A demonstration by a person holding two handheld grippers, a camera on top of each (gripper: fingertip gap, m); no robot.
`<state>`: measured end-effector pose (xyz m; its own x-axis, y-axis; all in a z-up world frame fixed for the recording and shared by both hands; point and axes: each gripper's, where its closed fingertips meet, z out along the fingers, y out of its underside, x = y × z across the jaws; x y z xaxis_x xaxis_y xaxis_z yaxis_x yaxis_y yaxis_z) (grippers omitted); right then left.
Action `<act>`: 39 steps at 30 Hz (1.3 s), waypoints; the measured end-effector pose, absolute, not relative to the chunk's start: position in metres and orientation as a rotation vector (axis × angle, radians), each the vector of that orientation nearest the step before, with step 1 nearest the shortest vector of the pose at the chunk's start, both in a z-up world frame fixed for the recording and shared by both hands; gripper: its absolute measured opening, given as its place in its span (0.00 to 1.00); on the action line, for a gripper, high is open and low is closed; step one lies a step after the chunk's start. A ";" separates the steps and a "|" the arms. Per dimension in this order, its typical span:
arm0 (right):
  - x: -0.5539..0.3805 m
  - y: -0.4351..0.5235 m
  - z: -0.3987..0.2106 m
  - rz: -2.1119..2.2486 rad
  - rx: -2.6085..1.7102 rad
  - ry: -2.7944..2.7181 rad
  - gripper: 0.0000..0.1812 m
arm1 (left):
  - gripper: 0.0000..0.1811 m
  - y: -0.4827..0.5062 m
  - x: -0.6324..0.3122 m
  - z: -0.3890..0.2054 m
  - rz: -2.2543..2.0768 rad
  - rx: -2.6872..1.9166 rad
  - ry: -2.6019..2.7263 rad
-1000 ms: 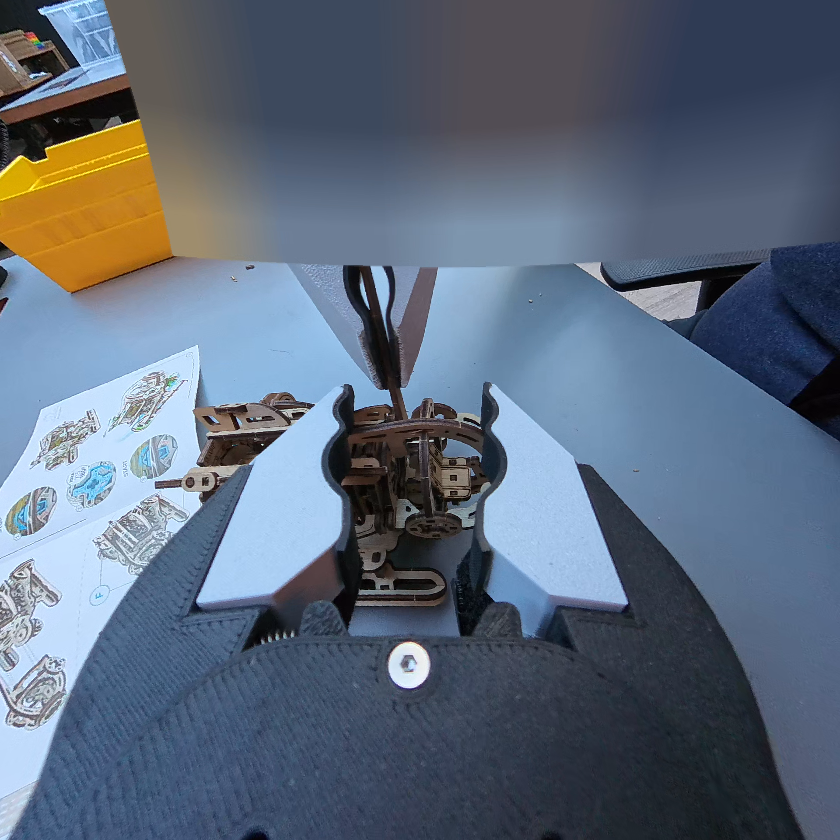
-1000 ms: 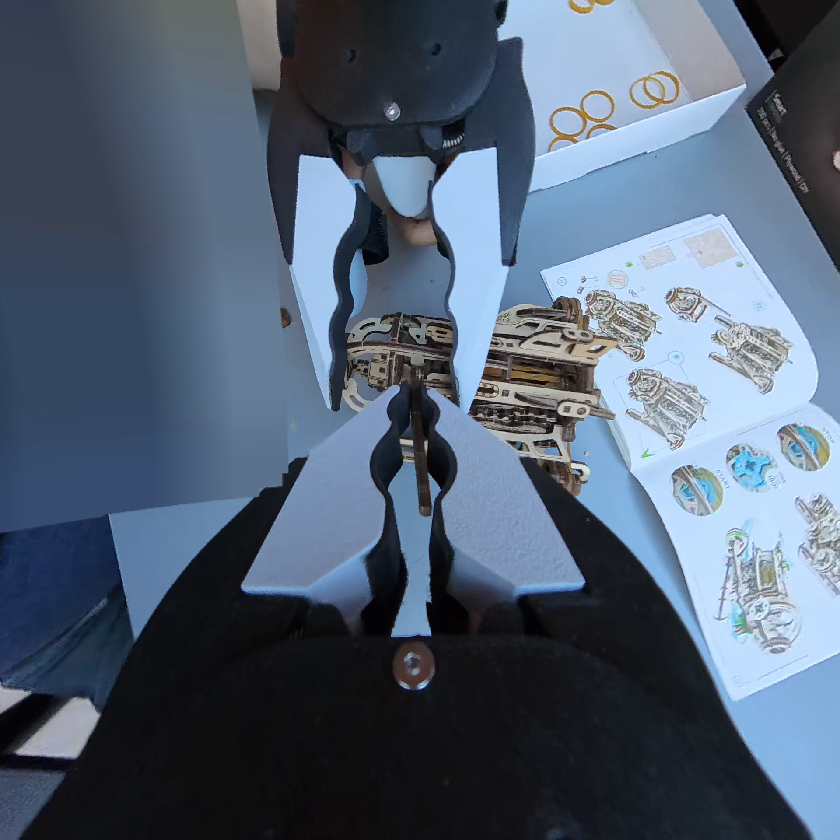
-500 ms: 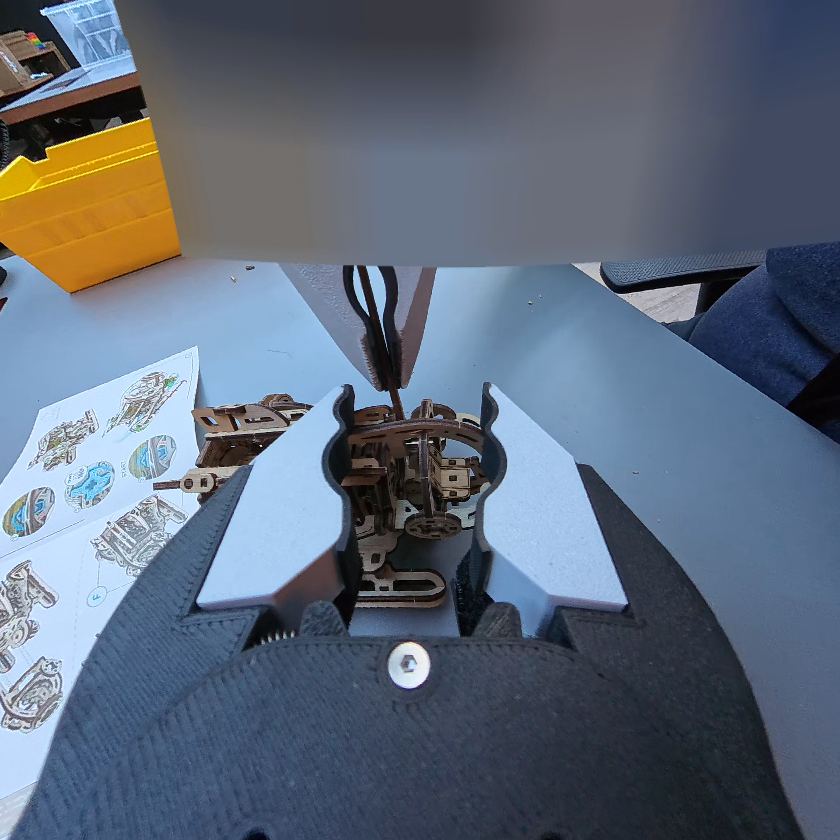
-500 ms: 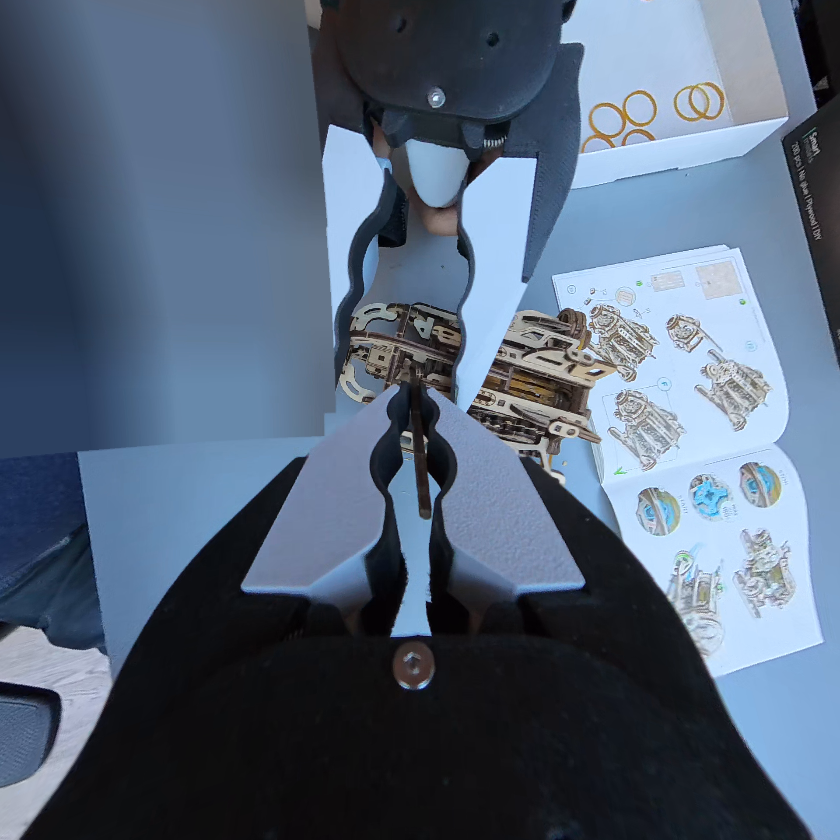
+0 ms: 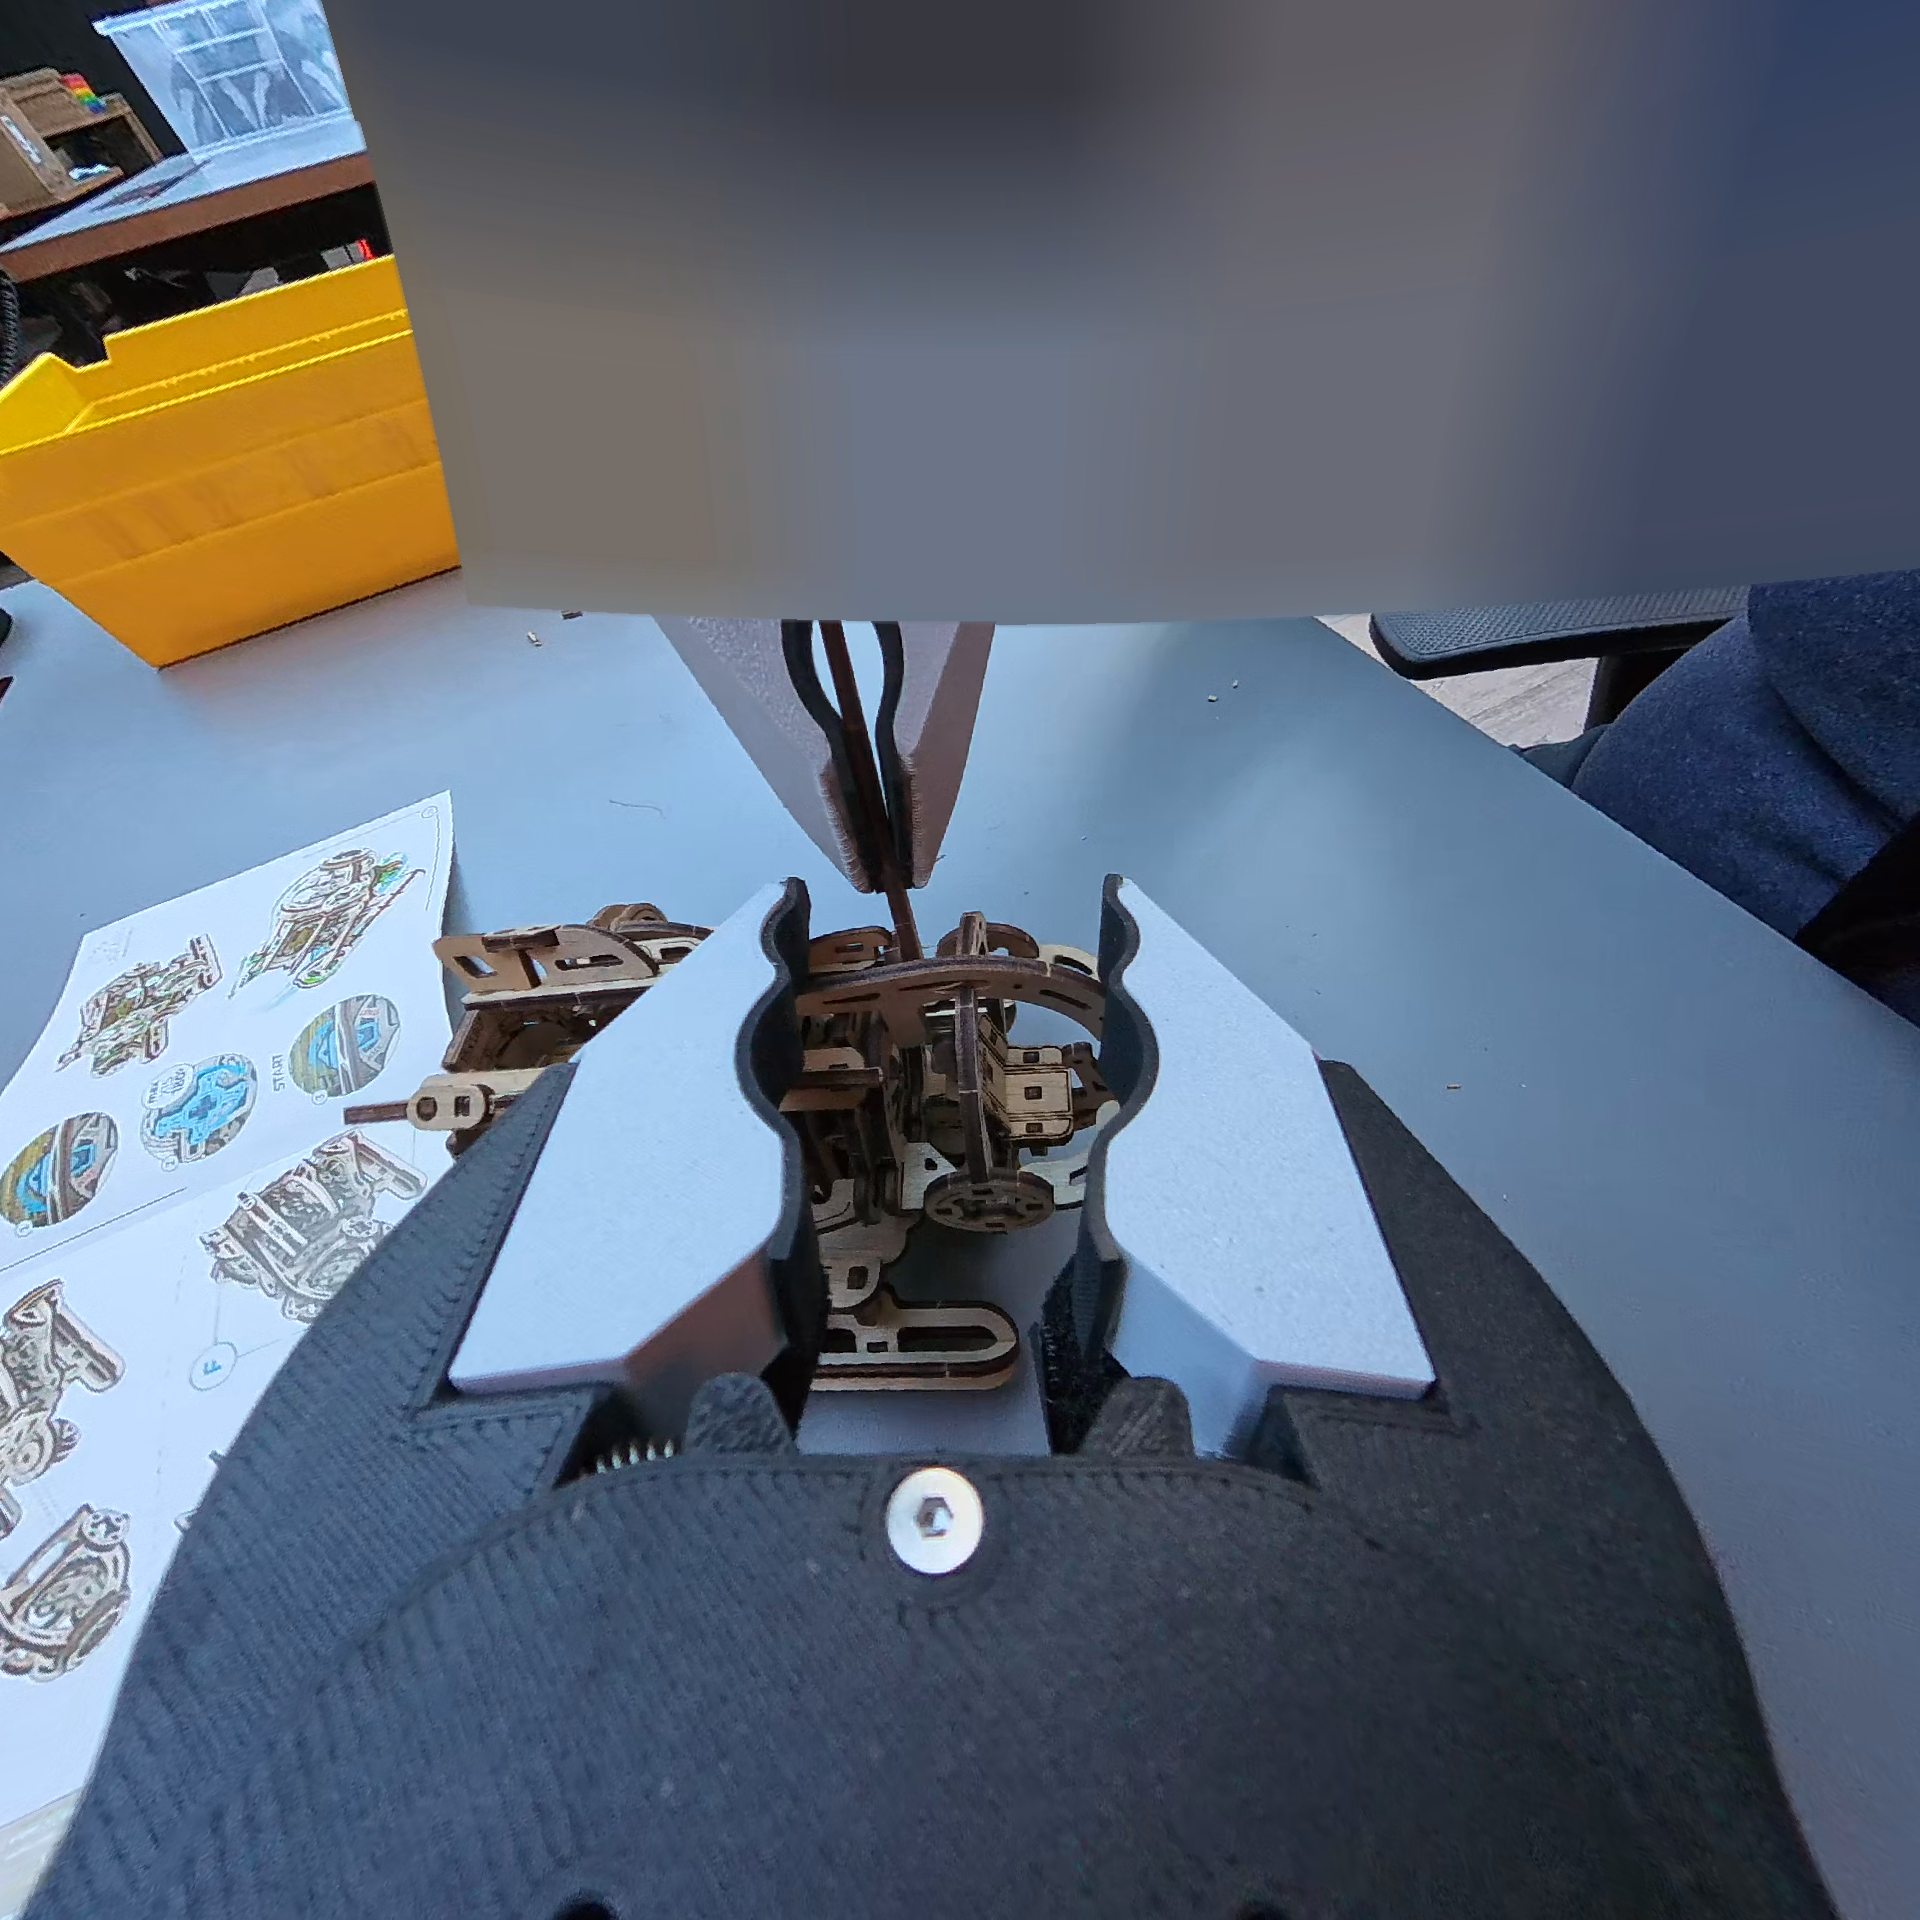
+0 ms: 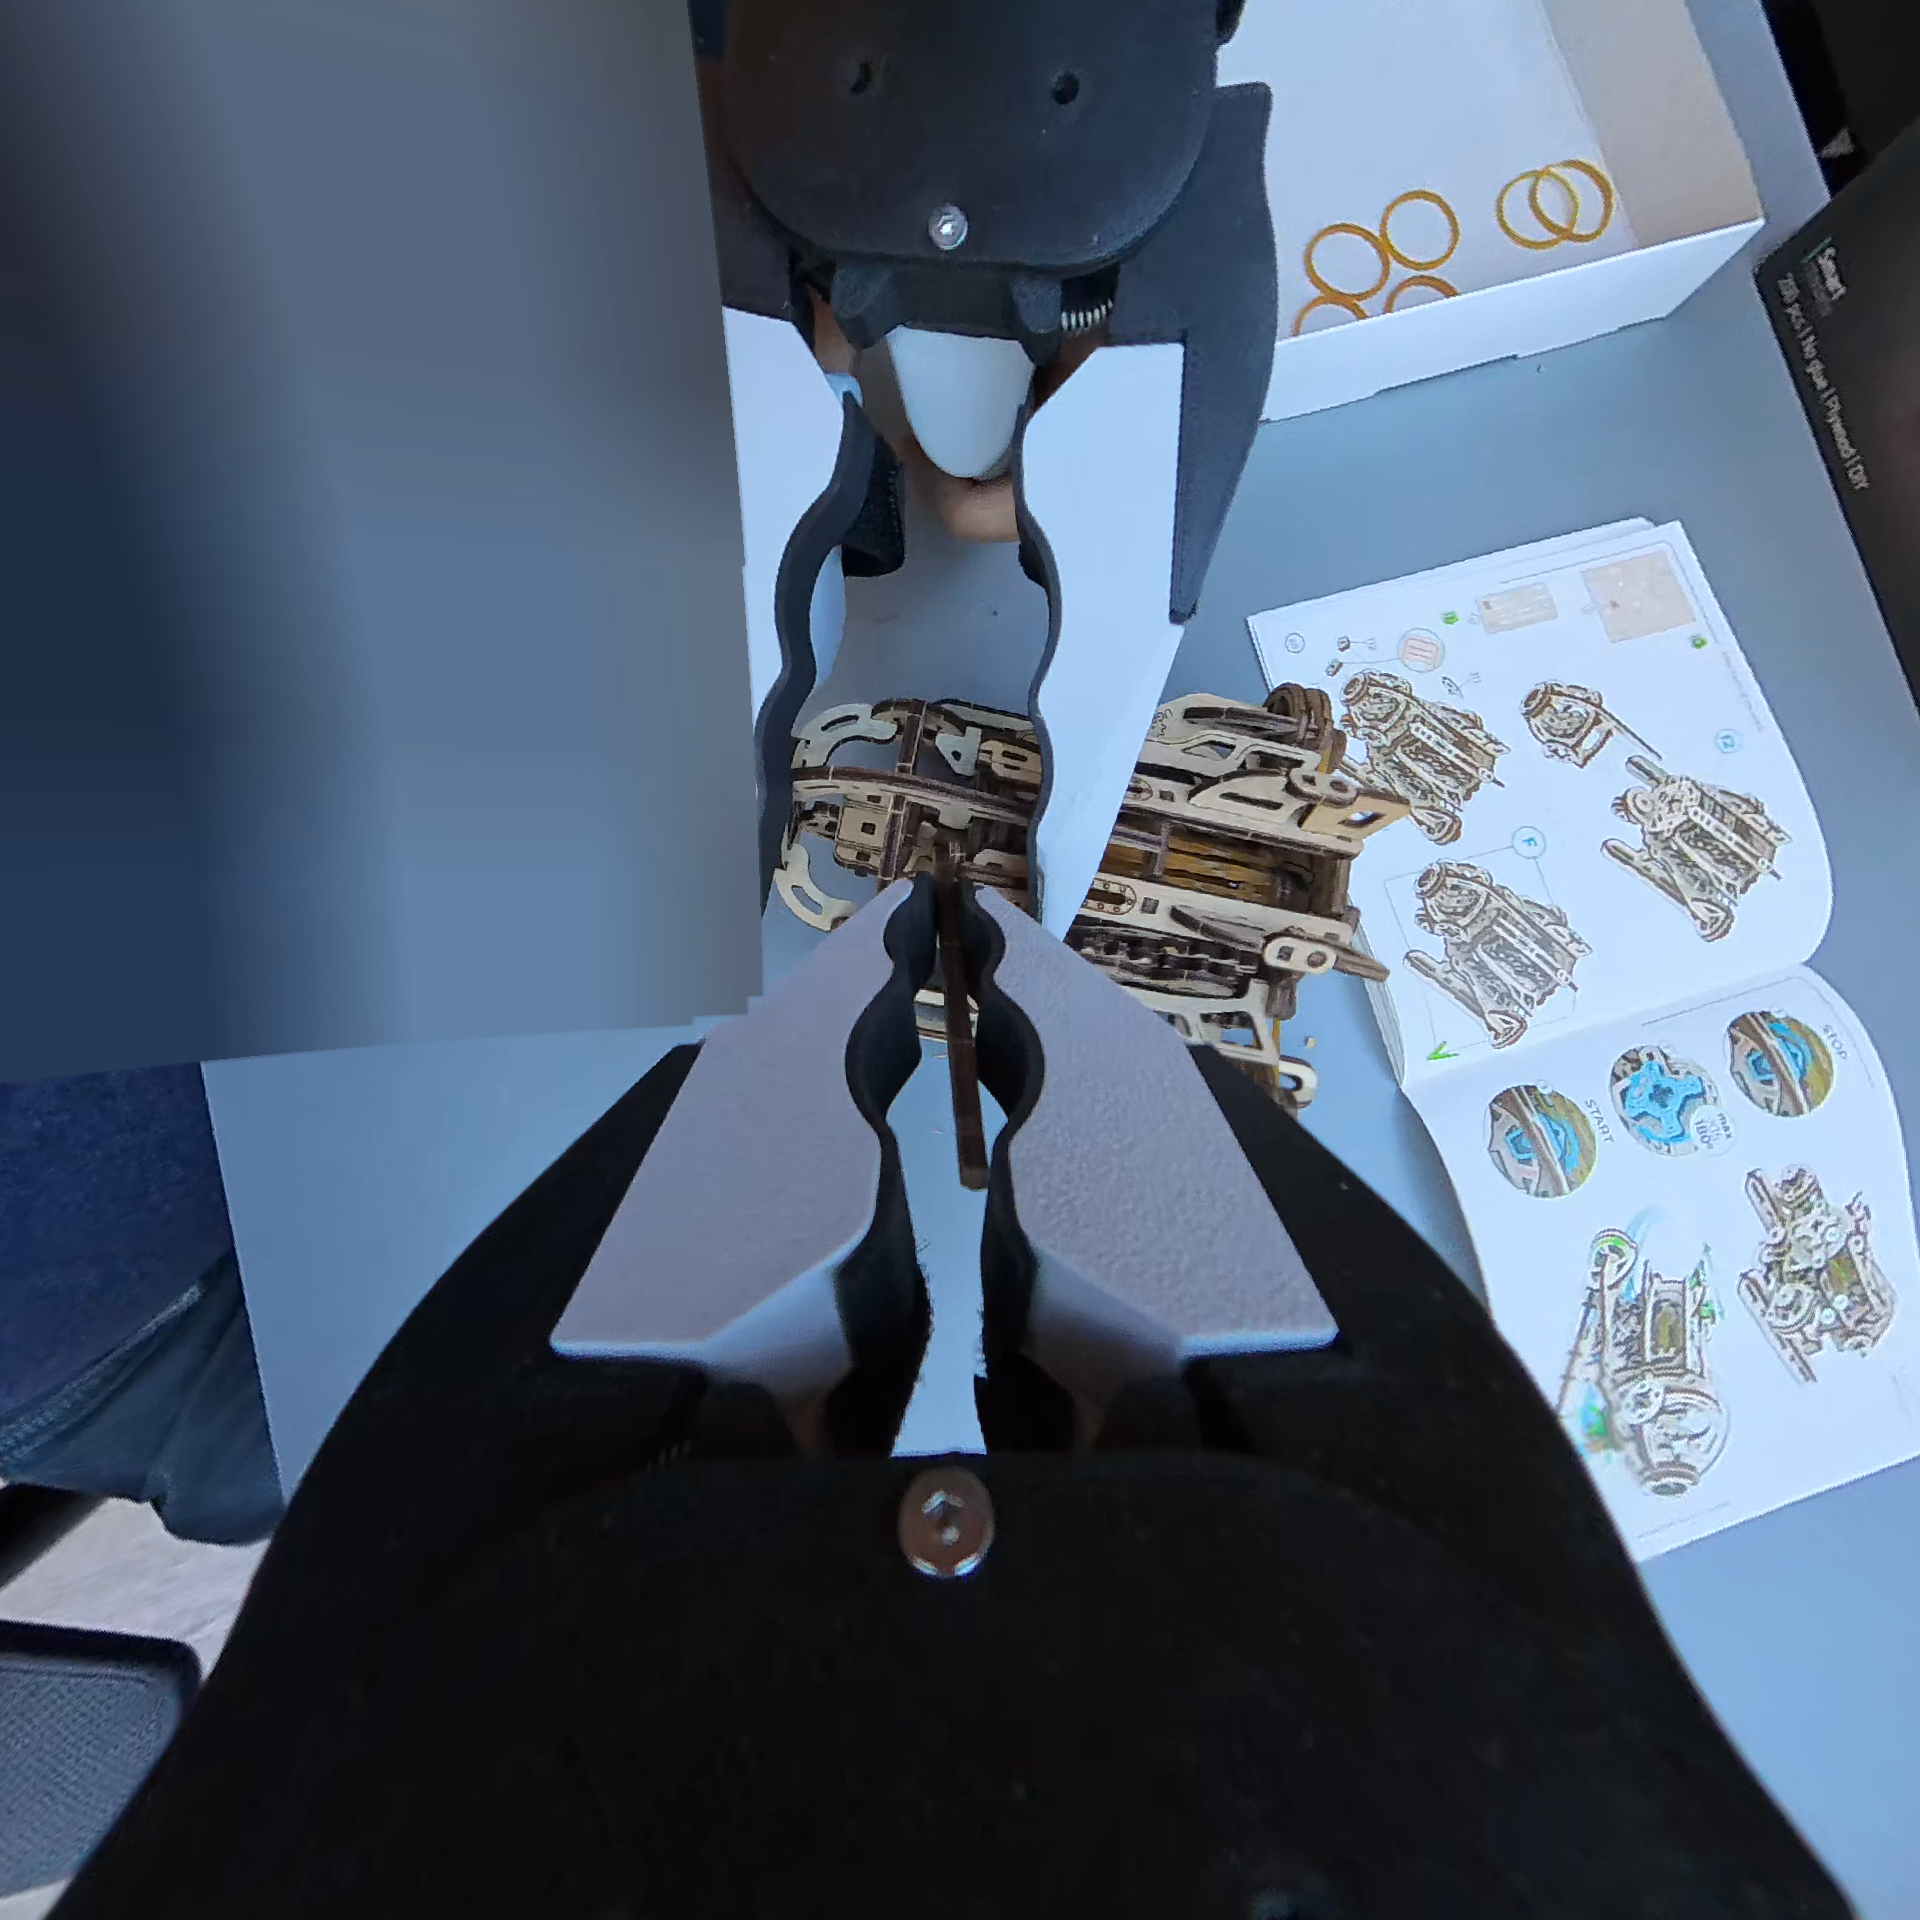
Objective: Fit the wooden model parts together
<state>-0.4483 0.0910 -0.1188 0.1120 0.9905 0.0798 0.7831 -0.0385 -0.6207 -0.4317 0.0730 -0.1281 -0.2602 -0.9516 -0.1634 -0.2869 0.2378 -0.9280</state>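
Far left: yellow plastic bin [image 5: 218,457] on grey bench [image 5: 1455,987]. Left: printed instruction booklet [image 5: 197,1091], flat. Centre: laser-cut plywood model [image 5: 935,1081] on bench; left claw [image 5: 951,1039] wide, straddling its near end, contact unclear. Right claw [image 6: 943,914] pinches thin dark wooden stick [image 6: 961,1049], tip at model's top. Judgement: light, stiff, brittle; grip frame edges, not gears. Right: bare bench gives room; bench edge near.
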 end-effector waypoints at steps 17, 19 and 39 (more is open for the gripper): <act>-0.448 0.091 -0.119 0.454 -1.766 -1.782 0.01 | 0.30 0.074 -0.431 -0.128 -1.047 -1.159 1.710; -0.447 0.091 -0.119 0.463 -1.781 -1.775 0.01 | 0.30 0.074 -0.431 -0.128 -1.047 -1.157 1.709; -0.446 0.093 -0.118 0.612 -1.916 -1.706 0.01 | 0.30 0.074 -0.430 -0.128 -1.048 -1.159 1.708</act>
